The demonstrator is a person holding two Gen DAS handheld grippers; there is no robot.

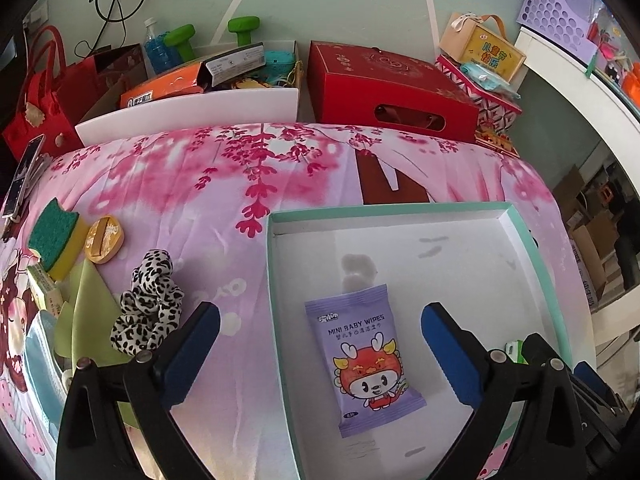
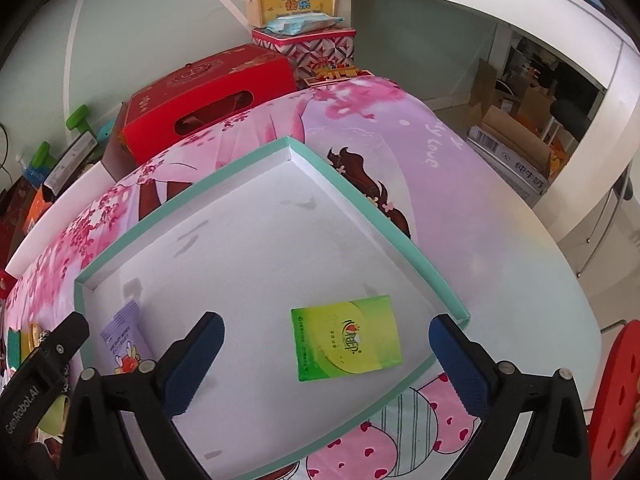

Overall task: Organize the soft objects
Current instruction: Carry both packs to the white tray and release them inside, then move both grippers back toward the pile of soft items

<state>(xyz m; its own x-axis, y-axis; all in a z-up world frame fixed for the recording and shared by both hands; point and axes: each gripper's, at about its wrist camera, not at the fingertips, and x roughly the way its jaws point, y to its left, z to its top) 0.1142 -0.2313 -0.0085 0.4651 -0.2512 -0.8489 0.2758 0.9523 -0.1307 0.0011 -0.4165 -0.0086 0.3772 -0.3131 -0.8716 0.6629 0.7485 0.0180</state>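
Item list, running left to right across the pink flowered cloth (image 1: 192, 184) in front of you.

1. Far left, your left camera: a green-and-yellow sponge (image 1: 56, 238), and just beside it a small round gold tin (image 1: 105, 239).
2. Below these, a pale green cloth (image 1: 86, 316), with a black-and-white spotted scrunchie (image 1: 146, 306) lying on its right edge. All of this sits outside the tray.
3. Your left gripper (image 1: 320, 344): jaws spread wide, nothing pinched. Its left finger hangs over the flowered cloth, its right finger over the tray floor.
4. Shallow white tray with a teal rim (image 1: 276, 320), resting flat on the cloth.
5. Inside the tray, left part: a purple wipes packet (image 1: 362, 364), lying flat between your left gripper's fingers and touching neither.
6. Inside the tray, right part, your right camera: a green tissue pack (image 2: 346, 338), flat, near the tray's right wall.
7. Your right gripper (image 2: 326, 364): jaws spread wide, holding nothing; the tissue pack lies between the fingers, clear of both.
8. Behind the bed: a red gift box (image 1: 388, 88).
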